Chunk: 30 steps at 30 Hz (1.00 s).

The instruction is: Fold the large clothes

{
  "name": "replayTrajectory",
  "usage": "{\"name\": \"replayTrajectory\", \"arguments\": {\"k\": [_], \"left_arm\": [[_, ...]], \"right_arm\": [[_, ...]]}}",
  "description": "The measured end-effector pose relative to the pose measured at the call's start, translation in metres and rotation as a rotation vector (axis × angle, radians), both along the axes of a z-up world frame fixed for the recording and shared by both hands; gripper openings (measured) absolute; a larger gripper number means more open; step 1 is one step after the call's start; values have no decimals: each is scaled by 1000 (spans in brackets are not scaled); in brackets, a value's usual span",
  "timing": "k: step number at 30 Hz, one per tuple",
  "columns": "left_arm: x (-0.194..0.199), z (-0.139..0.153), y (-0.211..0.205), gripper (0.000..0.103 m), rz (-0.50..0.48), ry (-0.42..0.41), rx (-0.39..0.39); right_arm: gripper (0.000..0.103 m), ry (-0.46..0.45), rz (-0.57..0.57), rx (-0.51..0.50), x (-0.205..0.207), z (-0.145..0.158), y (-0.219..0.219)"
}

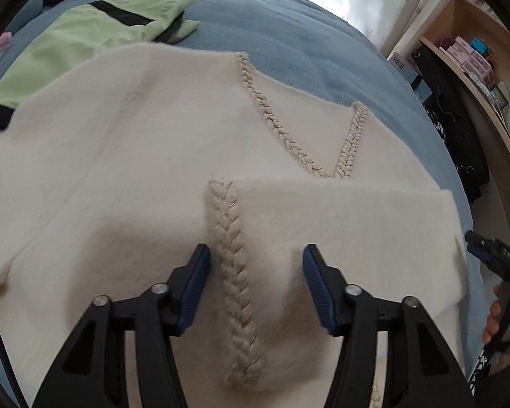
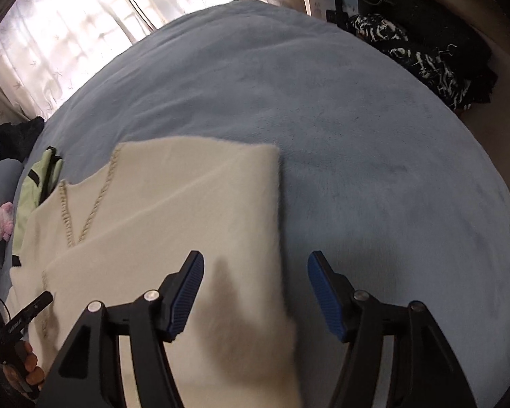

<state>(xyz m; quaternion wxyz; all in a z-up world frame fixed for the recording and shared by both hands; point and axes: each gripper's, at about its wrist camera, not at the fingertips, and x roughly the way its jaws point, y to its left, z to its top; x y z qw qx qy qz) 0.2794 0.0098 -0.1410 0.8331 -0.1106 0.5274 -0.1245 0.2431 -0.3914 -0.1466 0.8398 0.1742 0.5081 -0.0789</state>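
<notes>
- Cream sweater (image 1: pixel 153 156) lies flat on blue bed cover (image 1: pixel 289 34), one side folded over the front, braided trim (image 1: pixel 234 258) facing up.
- Left gripper (image 1: pixel 256 265) above the trim, jaws apart, nothing pinched.
- Right gripper (image 2: pixel 255 272) over the sweater's right edge, jaws apart, empty.
- Green garment (image 1: pixel 85 40) beside the sweater, far side.

sweater (image 1: pixel 153 156) on bed (image 1: pixel 289 27), second garment (image 1: pixel 85 44) behind it
</notes>
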Motion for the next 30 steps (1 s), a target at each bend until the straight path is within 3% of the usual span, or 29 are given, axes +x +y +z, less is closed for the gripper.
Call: {"name": "replayTrajectory", "arguments": {"k": [3,5,7,8,10,12,14,17,20,23,26,30], "left_arm": [[8,0,-9,20,6,-17,43],[11,4,-15,17,12,-37,52],[13,14,-24,16,12,-85,88],[13,19,-28,15,8,-107,97],[16,32,-38,15,-4,-162,109],[19,41,-47,15,-5,-207,115],[23,39,-53,15,3,-220,131],[36,14,-50,17,45,-132,141],[42,0,-33,24,80,-59,61],[37,8,-18,24,95,-67,6],[26,21,-9,24,77,-90,30],[8,23,-12,24,11,-70,78]], "right_arm": [[64,18,0,38,20,-13,-10],[63,40,-8,50,29,-22,-14],[39,41,-3,89,35,-31,-18],[17,32,11,113,37,-33,-19],[15,-7,-4,85,38,-22,-20],[15,-76,-16,51,33,-12,-19],[15,-62,-40,28,33,-20,-19],[24,-11,-53,25,34,-39,-21],[40,-6,-74,99,24,-30,-30],[51,-22,-27,122,8,-13,-31],[55,-7,36,103,-13,1,-21],[55,40,106,127,-34,-4,-8]]}}
